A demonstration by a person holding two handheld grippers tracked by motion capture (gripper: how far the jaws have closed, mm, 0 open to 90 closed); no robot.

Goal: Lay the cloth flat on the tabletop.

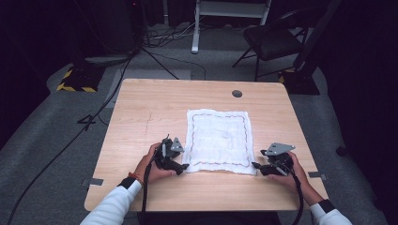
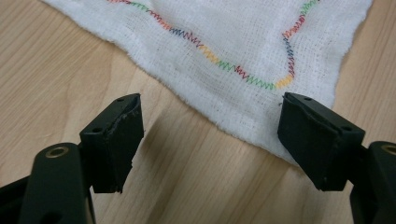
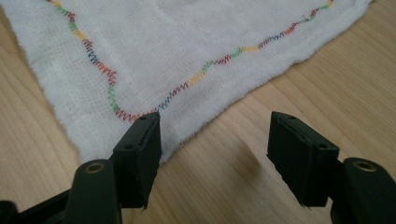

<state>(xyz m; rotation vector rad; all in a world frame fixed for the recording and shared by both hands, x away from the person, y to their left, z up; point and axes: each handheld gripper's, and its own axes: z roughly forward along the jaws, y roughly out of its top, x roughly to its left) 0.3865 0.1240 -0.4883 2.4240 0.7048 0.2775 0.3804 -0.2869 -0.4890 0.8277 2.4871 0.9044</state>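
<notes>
Both grippers — left gripper, right gripper — sit with jaws parted, gripping nothing, at the near corners of the white cloth, spread flat mid-table — apparently laid out, any fold not begun.

The cloth is a white, loosely woven gauze with an open grid weave, matt and slightly fuzzy at its frayed edge; a zigzag seam of many-coloured thread runs just inside its border. The bench has a light wood-grain top, smooth with a soft sheen. The left tongs and the right tongs are matt black plastic, their inner pads rough-edged, with brass-coloured metal eyelets at the jaw roots.
</notes>
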